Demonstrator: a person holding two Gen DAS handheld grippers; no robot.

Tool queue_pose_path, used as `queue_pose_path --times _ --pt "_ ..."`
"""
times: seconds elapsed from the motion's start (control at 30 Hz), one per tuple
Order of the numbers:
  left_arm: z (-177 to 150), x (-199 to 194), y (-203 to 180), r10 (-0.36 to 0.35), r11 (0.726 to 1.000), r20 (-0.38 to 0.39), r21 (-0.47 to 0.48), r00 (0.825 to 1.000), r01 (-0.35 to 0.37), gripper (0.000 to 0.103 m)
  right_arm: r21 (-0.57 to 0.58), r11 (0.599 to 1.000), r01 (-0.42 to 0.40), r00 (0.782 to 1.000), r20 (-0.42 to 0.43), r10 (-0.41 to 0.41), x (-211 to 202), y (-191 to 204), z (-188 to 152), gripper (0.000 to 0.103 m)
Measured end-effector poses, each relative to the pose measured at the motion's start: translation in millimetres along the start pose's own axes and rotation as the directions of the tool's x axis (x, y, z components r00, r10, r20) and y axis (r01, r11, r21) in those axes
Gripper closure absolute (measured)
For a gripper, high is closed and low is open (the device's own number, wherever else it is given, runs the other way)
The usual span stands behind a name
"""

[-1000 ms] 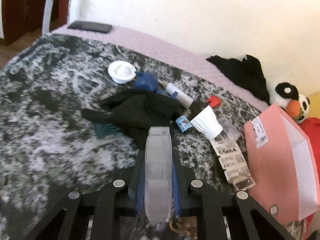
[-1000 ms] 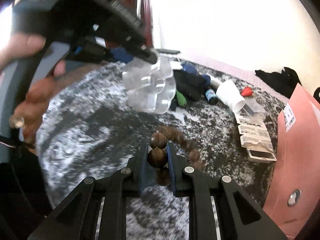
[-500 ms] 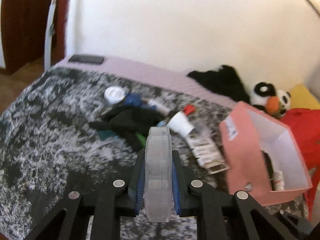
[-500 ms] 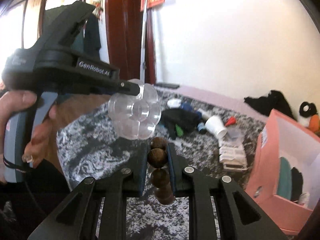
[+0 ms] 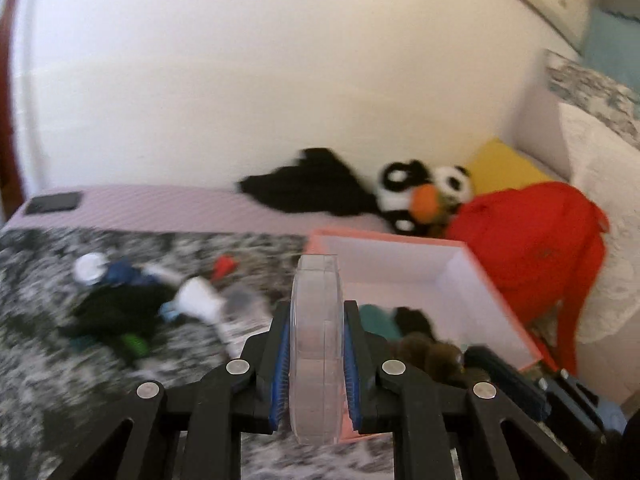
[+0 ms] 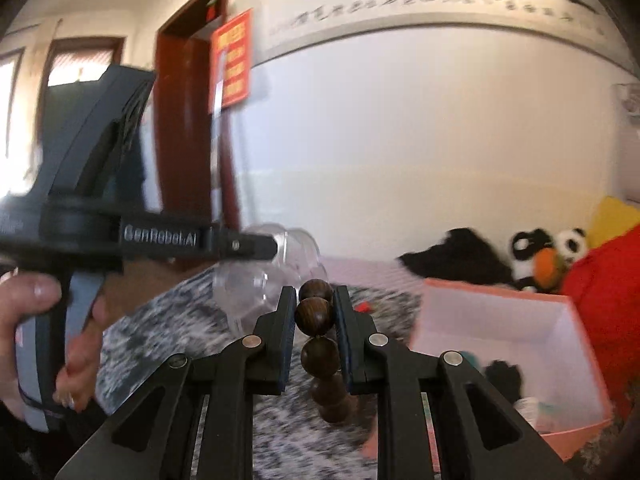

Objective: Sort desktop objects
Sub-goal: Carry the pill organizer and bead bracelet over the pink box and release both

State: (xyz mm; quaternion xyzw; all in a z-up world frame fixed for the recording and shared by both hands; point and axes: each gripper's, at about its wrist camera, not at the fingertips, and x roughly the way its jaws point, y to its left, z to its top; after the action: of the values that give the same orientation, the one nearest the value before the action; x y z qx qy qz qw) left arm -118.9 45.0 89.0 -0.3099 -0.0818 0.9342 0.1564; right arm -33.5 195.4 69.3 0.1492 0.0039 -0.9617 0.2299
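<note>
- The leftover clutter [image 5: 132,312], a white cup, a red cap and dark cloth among it, lies on the mottled black-and-white cover toward its left edge. A second ago it filled the middle of the left wrist view; now it has slid off to the left and sits lower and blurred.
- The left gripper [image 5: 316,344] is clamped narrow on the clear plastic case [image 5: 316,340], held edge-on between the blue pads. The grip looks the same as before; only the background behind it has changed.
- The right gripper [image 6: 314,320] is closed on one bead of the wooden bead bracelet [image 6: 320,354], the rest of the string hanging below the fingers, clear of the cover where it earlier lay.
- The pink box [image 5: 500,292], previously at the right edge of both views, now sits open just ahead, near the cover's right edge, with a few things already inside.
- My reading: both hands have carried their loads up and across to the box, so dropping them in looks like the next step.
</note>
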Motion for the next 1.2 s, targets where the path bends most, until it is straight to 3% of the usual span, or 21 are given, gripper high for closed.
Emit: queue_pose_path --times 0.2,0.47,0.5,0.53,0.57,0.6,0.63,0.67,0.7,0.93,1.07,1.2 --pt "13.0 40.1 -53.7 -0.096 0.993 -0.034 0.069 0.995 0.098 0.085 0.090 0.986 0.144 0.987 0.054 -0.149 -22.1 -63.2 10.0 0.083" --pt "13.1 113.5 -94.3 -0.150 0.978 -0.135 0.126 0.979 0.167 0.085 0.224 0.933 0.282 0.957 0.009 -0.291 -10.4 -152.4 6.4 0.083" --pt "12.2 121.7 -98.1 -0.157 0.974 -0.157 0.138 0.975 0.179 0.083 0.236 0.927 0.291 0.955 -0.005 -0.298 -6.1 -161.6 4.7 0.083" --pt "11.3 128.8 -101.4 -0.161 0.971 -0.174 0.147 0.971 0.188 0.067 0.249 0.921 0.300 0.952 -0.020 -0.305 -1.7 -170.9 3.0 0.082" --pt "10.4 131.5 -101.9 -0.155 0.972 -0.175 0.148 0.972 0.181 0.052 0.269 0.911 0.312 0.949 -0.033 -0.315 6.6 -179.9 1.4 0.076" --pt "10.6 130.9 -100.0 -0.141 0.976 -0.158 0.146 0.977 0.164 0.033 0.286 0.901 0.325 0.944 -0.041 -0.327 9.0 -185.5 0.3 0.064" --pt "11.7 127.5 -95.6 -0.119 0.980 -0.122 0.143 0.985 0.136 0.021 0.312 0.872 0.378 0.923 -0.053 -0.381 9.2 -192.2 -1.5 0.039" --pt "13.7 122.9 -89.9 -0.101 0.983 -0.087 0.143 0.991 0.112 0.016 0.330 0.853 0.405 0.909 -0.042 -0.415 6.5 -195.7 -2.8 0.019" --pt "15.0 119.5 -85.0 -0.087 0.985 -0.067 0.143 0.994 0.096 0.012 0.342 0.851 0.398 0.909 -0.024 -0.416 7.1 -199.2 -2.7 0.016" --pt "16.7 97.9 -32.4 0.015 0.994 -0.026 0.107 1.000 -0.012 0.010 0.350 0.877 0.330 0.937 -0.006 -0.350 15.7 -192.7 -1.2 0.015" --pt "6.2 86.5 9.4 0.099 0.991 -0.026 0.092 0.995 -0.096 0.009 0.313 0.910 0.272 0.960 -0.023 -0.279 40.7 -159.7 -3.5 0.012" --pt "-14.3 78.6 74.9 0.201 0.979 -0.059 0.037 0.978 -0.199 0.009 0.220 0.953 0.208 0.978 -0.057 -0.200 67.0 -115.3 -7.5 0.011"
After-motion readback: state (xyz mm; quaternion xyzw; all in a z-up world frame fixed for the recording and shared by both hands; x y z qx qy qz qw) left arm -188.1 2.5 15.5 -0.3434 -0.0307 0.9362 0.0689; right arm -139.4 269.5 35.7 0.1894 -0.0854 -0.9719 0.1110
